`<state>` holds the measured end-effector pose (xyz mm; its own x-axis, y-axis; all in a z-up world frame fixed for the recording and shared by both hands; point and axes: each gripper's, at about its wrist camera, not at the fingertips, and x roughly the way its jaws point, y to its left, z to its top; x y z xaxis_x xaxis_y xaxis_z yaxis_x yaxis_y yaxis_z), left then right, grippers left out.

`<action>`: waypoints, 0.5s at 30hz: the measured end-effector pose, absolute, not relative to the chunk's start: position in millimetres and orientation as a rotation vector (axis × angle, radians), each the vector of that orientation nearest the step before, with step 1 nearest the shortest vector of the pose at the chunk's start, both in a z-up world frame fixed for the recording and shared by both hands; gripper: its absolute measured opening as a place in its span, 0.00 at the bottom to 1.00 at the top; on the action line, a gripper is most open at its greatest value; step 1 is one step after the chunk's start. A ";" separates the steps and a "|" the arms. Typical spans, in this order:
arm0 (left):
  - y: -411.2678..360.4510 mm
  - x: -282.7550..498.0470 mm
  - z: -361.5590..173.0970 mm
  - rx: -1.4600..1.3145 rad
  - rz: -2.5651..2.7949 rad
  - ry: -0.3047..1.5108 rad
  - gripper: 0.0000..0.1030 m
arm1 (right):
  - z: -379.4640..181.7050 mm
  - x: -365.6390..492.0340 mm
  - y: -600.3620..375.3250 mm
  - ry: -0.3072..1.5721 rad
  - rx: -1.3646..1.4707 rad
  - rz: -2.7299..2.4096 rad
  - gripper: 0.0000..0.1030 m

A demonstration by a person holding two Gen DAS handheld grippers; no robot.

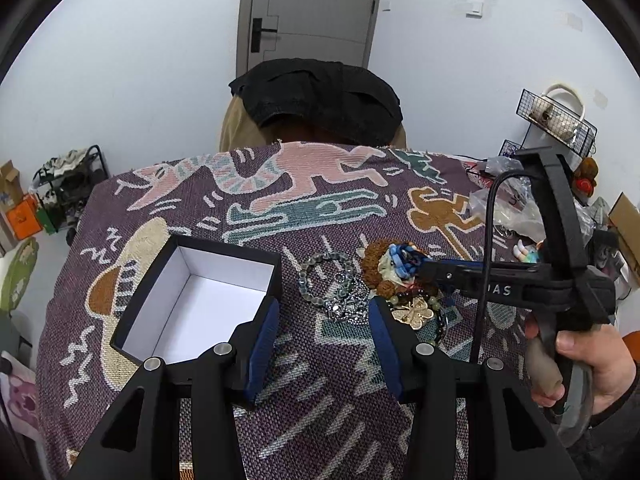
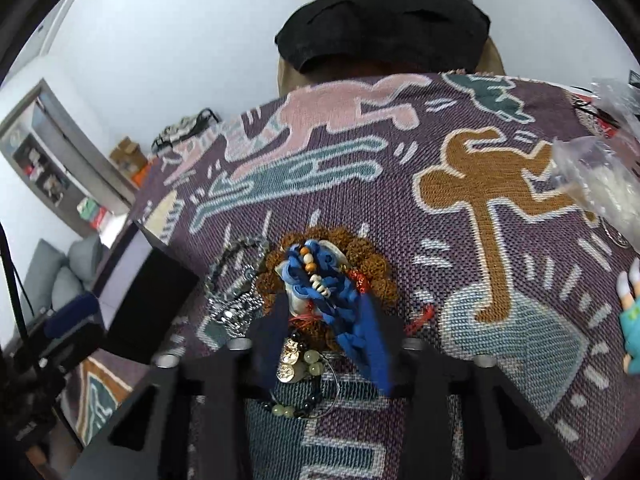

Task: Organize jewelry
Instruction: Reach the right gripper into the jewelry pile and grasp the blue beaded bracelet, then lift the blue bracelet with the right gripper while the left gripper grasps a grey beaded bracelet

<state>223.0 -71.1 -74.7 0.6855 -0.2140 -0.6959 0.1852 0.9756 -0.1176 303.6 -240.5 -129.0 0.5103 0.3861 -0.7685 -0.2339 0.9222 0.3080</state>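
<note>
The right gripper (image 2: 320, 300) points steeply down into the jewelry pile (image 1: 384, 280), and its blue-padded fingers (image 2: 372, 332) are drawn close together around a blue braided cord (image 2: 316, 280) strung with orange and white beads; the pads appear to pinch the cord, though the tangle hides the exact contact. Under and around the cord lie a brown beaded bracelet (image 2: 360, 256), a gold charm (image 2: 290, 358) and a string of pale green and dark beads (image 2: 296, 408). In the left wrist view a hand (image 1: 592, 364) grips the right gripper's handle at the right edge. The left gripper (image 1: 324, 332) hovers just short of the pile with its jaws spread apart and nothing between them, only the patterned cloth (image 1: 304, 380) showing in the gap. Just ahead of its fingertips lie a grey beaded bracelet (image 1: 320, 276) and a silver chain (image 1: 348, 304). To the left of these stands an open black box (image 1: 200, 300) with a white lining, empty inside, right beside the left finger. The cloth covers the whole table, and beyond its far edge sits a chair draped with dark clothing (image 1: 320, 96). A clear plastic bag (image 1: 508, 204) lies at the right side of the table.
</note>
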 end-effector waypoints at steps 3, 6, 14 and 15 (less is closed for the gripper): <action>-71.4 228.1 -74.3 -0.041 -0.221 0.790 0.47 | -124.0 300.3 -255.1 0.932 0.259 0.412 0.06; -76.4 233.7 -74.8 -0.038 -0.228 0.800 0.47 | -111.2 288.6 -268.2 0.870 0.306 0.427 0.06; -102.2 247.9 -85.1 0.004 -0.250 0.844 0.47 | -89.7 258.2 -292.5 0.770 0.413 0.431 0.06; -105.5 250.8 -87.2 0.011 -0.251 0.854 0.47 | -88.1 254.6 -295.2 0.759 0.428 0.435 0.06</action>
